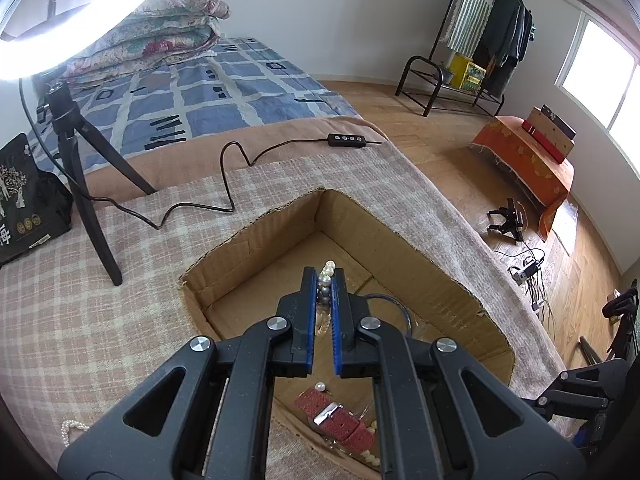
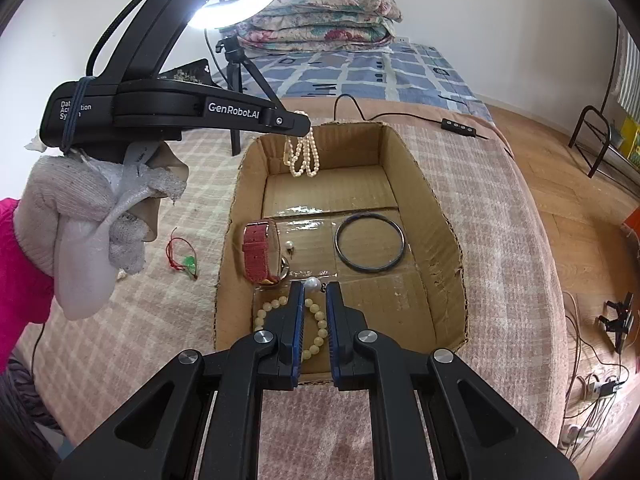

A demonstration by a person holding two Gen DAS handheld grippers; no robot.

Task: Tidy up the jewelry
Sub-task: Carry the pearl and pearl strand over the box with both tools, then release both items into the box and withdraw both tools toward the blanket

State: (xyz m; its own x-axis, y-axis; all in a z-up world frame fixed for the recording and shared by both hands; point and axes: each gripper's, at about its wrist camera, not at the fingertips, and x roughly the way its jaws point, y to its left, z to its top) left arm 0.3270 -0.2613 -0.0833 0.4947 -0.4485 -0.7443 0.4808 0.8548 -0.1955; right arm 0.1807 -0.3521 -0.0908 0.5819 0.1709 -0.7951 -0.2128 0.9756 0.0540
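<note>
Two tools over the cardboard box (image 2: 424, 200), pearls going in.
Nearest, right tool (image 2: 313, 292) clenched on a large pearl piece (image 2: 313, 283) above the beaded bracelet (image 2: 316, 320); beyond, left tool (image 1: 325, 278) gripping the pearl necklace (image 2: 304, 156) over the far end. Best lowered until slack, clear of watch (image 2: 262, 252) and bangle (image 2: 370, 240), then released.

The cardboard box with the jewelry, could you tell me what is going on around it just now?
A person with a gripper in each hand is sorting jewelry into the cardboard box on the bed. The left gripper is shut on a pearl necklace that dangles over the far end of the box. The right gripper hovers, nearly shut, over a bead bracelet at the near end; whether it holds anything is unclear. A red watch and a bangle already lie inside.
</note>
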